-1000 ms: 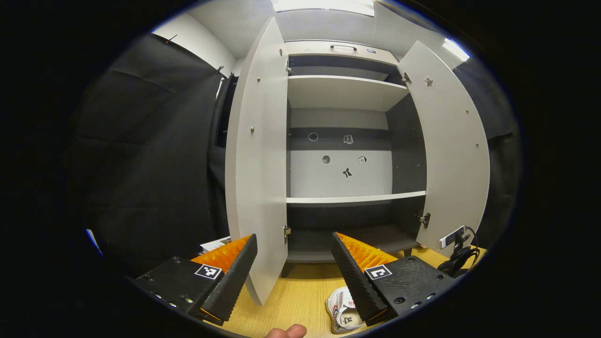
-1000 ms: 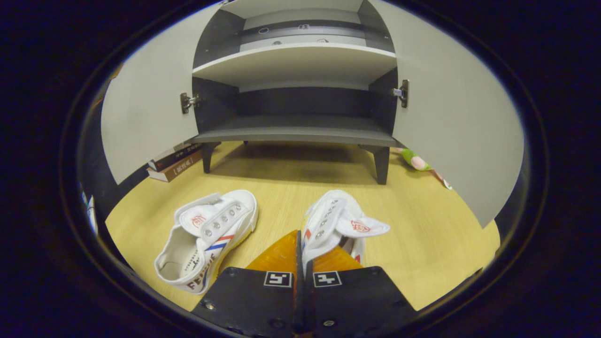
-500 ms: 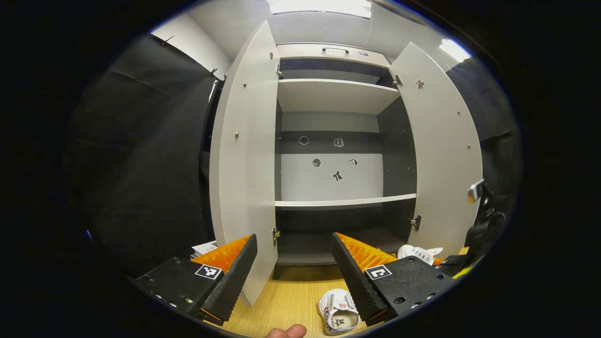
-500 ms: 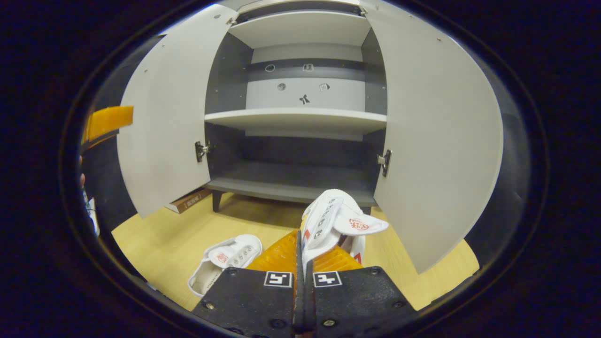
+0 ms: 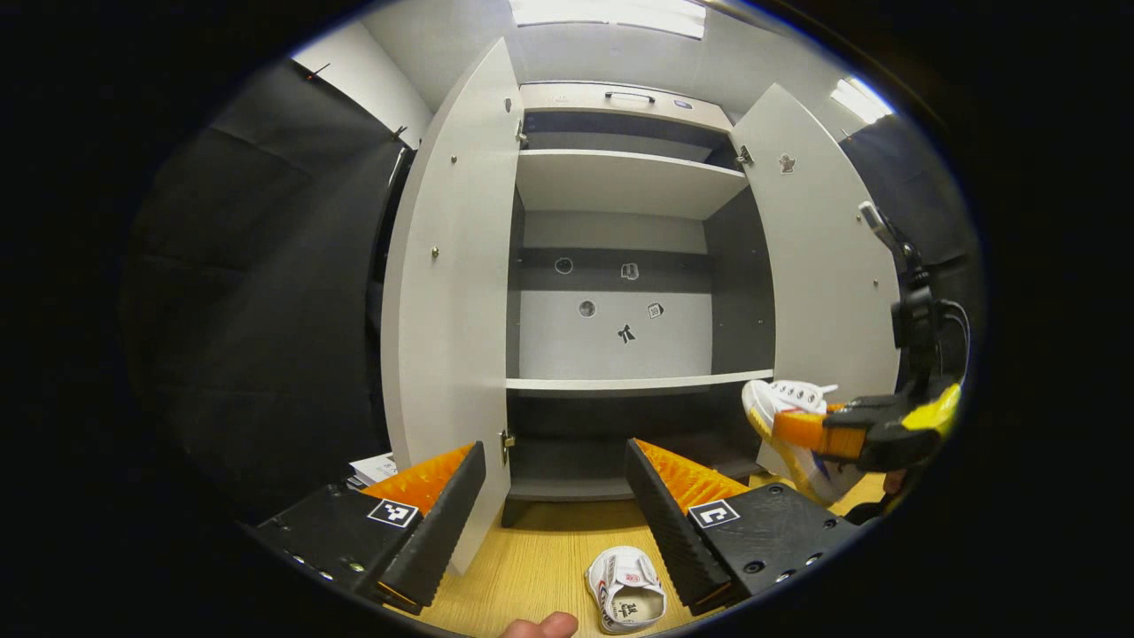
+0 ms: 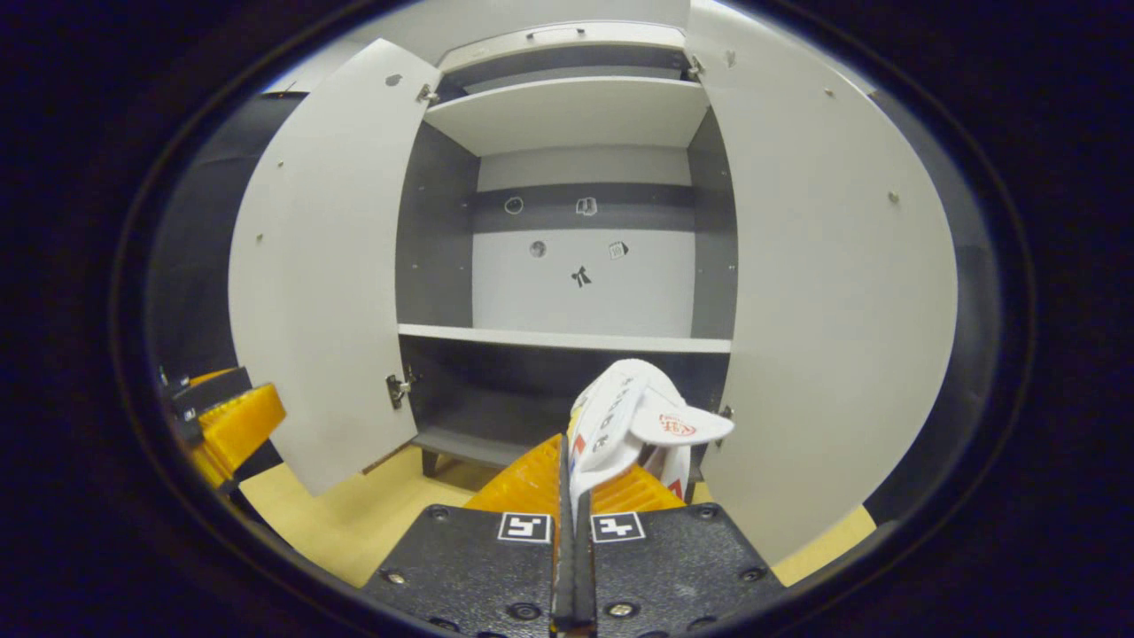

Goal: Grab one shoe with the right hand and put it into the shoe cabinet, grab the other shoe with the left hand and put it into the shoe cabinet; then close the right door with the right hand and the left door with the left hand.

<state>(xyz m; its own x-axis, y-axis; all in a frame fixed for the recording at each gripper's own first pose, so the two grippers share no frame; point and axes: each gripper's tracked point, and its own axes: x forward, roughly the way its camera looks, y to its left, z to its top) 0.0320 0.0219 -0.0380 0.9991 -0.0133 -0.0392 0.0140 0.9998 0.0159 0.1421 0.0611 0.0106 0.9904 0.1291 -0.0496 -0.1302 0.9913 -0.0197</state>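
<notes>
Two doors of the shoe cabinet stand wide open, the left door and the right door flanking pale shelves and a dark bottom compartment. On the wooden floor in front lies the second shoe, opening up, just below the left gripper, whose jaws are spread wide with nothing between them. The right gripper has its jaws pinched nearly together on the side wall of the first shoe, held up in the air before the bottom compartment, near the right door's inner edge.

The grip looks thin: only a fold of canvas is caught, so the shoe could swing or slip free on the way in. Its loose tongue or toe might also catch the right door or the shelf edge if the approach drifts sideways.
</notes>
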